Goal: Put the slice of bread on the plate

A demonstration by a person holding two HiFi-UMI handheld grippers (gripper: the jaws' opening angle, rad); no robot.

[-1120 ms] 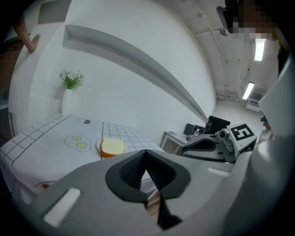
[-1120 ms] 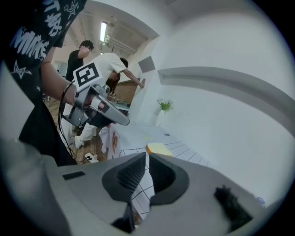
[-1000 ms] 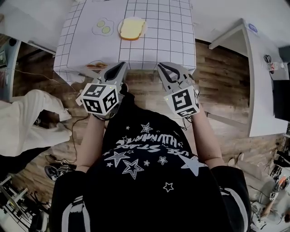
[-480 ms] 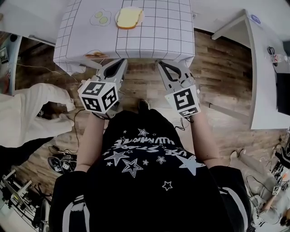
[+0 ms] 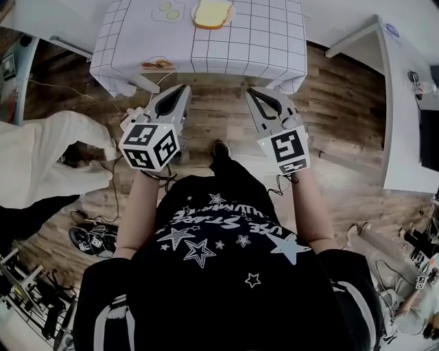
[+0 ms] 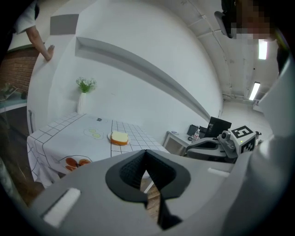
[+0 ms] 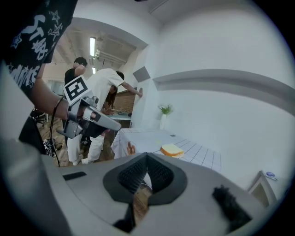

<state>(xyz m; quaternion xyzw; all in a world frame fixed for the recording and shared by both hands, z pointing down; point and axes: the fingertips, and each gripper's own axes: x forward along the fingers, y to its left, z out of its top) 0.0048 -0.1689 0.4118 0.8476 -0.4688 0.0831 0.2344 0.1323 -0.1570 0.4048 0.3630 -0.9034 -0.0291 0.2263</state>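
Observation:
The slice of bread lies on a small white plate on the grid-cloth table, at the top of the head view. It also shows far off as the bread in the left gripper view and the bread in the right gripper view. Both grippers hang over the wooden floor, short of the table's near edge. My left gripper is shut and holds nothing. My right gripper is shut and empty too.
Printed cucumber slices and an orange picture mark the cloth. A vase of flowers stands at the table's far end. A white desk is at the right. A person in white is at the left.
The table has slid toward the top of the head view. Both grippers have drawn back from its near edge over the floor.

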